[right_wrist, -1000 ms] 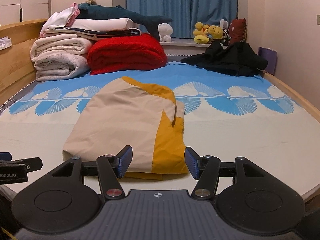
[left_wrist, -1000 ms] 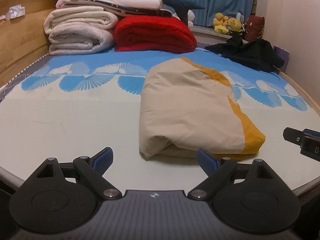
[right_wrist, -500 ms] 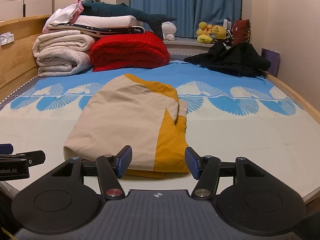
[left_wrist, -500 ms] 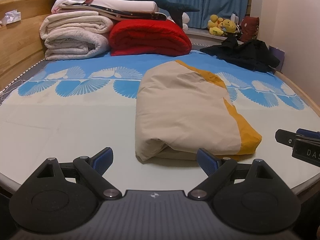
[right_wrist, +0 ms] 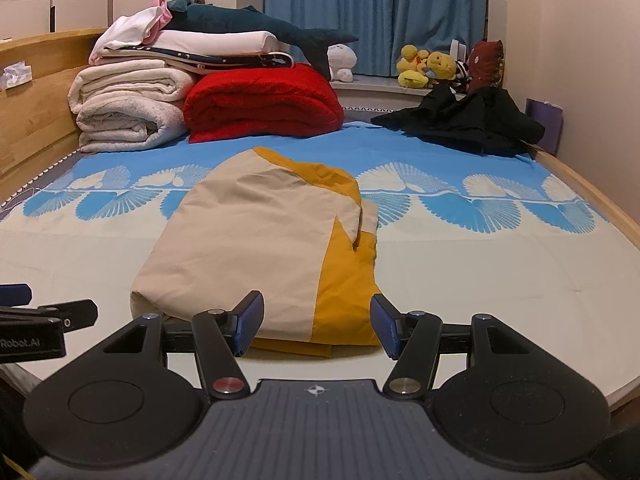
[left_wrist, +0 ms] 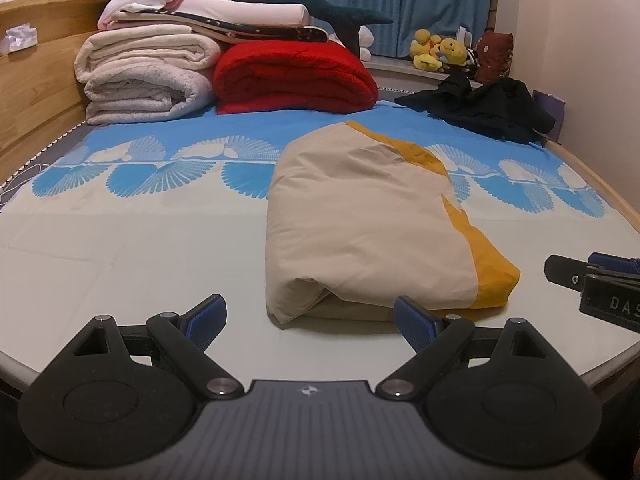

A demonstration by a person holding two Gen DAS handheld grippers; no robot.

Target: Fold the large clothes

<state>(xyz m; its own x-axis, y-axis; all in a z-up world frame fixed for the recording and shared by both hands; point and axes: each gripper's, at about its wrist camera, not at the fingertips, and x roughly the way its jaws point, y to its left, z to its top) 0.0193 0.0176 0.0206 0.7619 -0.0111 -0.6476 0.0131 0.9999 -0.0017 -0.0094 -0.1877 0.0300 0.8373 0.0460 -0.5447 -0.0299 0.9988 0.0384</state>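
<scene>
Clearly, in the left wrist view the left tongs are spread wide and empty, and the folded beige-and-yellow garment is seen lying on the bed just ahead, slightly toward the right finger. If only the top layer at the rolled near edge is caught, the fold may be pulled open.

In the right wrist view the right tongs are likewise held wide with nothing gripped, the garment's yellow edge directly ahead. An uneven lift could let the layers slide apart.
</scene>
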